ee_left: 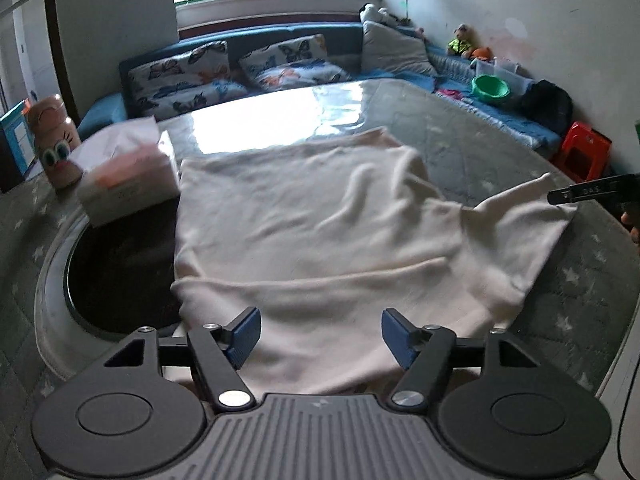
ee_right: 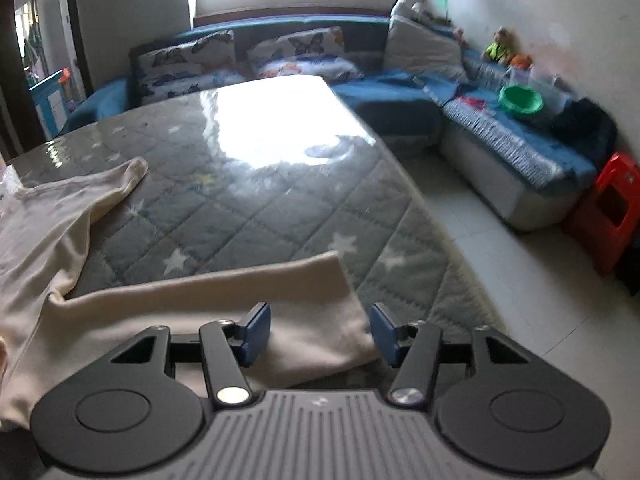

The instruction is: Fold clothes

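A cream long-sleeved garment (ee_left: 320,224) lies spread and wrinkled on the quilted grey table (ee_left: 500,152). My left gripper (ee_left: 319,336) is open, its blue pads on either side of the garment's near edge, holding nothing. My right gripper (ee_right: 320,334) is open over the end of one sleeve (ee_right: 256,300) near the table's right edge; the other sleeve (ee_right: 116,188) lies farther out. In the left wrist view the right gripper (ee_left: 592,194) shows at the far right, at the sleeve's end.
A tissue box (ee_left: 128,176) and a pink owl bottle (ee_left: 54,140) stand at the table's left, beside a dark round inset (ee_left: 120,264). A blue sofa with butterfly cushions (ee_left: 224,68), a green bowl (ee_right: 522,100) and a red stool (ee_right: 608,212) lie beyond. Tiled floor (ee_right: 500,264) lies right.
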Available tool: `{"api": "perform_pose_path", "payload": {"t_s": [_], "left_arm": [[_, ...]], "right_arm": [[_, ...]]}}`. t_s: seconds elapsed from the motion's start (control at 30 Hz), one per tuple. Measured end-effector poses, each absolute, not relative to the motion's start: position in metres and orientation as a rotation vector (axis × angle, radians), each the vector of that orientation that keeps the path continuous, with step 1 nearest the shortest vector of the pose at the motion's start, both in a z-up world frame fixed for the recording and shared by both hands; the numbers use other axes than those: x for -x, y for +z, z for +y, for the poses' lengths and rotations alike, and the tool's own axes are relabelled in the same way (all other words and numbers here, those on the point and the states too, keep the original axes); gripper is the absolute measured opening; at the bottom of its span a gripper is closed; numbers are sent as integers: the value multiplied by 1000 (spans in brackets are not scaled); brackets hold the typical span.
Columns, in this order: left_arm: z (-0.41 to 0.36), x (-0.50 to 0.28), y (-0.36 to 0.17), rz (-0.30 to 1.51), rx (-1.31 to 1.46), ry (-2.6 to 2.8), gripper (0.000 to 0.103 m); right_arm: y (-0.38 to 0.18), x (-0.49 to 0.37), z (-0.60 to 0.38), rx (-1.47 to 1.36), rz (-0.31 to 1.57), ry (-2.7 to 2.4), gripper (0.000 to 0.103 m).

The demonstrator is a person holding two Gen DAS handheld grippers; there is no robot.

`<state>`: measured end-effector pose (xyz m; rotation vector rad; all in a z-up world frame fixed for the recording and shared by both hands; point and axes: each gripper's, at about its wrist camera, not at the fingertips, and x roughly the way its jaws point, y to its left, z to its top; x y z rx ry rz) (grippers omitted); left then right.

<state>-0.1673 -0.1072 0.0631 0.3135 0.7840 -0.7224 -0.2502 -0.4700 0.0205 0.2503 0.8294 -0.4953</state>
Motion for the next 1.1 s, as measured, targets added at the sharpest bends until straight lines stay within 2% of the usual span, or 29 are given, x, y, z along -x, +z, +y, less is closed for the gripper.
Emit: {"api": "perform_pose_path", "payload": {"t_s": [0.03,0.07,0.1,0.13,0.37,0.6,0.87,0.93,1.1], "left_arm": [[-107,167,62,787,-315,-719,72],[-106,167,61,788,-316,-716,73],[-106,167,61,789,-317,-712,75],[-106,167,60,789,-319,-707,76],[-101,164,60,785,-310,-675,82],[-96,163,54,802,-304,-648,87],[-89,161,56,793,-301,-615,94],[-88,160,58,787,-295,-607,96],[-85,157,57,785,-298,-588,98]], "right_arm": [[21,250,-469,-252,828,-495,28],[22,250,-468,-257,825,-488,19],[24,250,-468,-270,821,-477,11],[26,250,-467,-285,817,-466,10],[63,248,-438,-306,729,-315,9],[103,215,-368,-309,694,30,9],[88,166,-282,-231,783,273,10],[82,164,-265,-208,803,312,19],[80,168,-251,-187,801,332,21]]}}
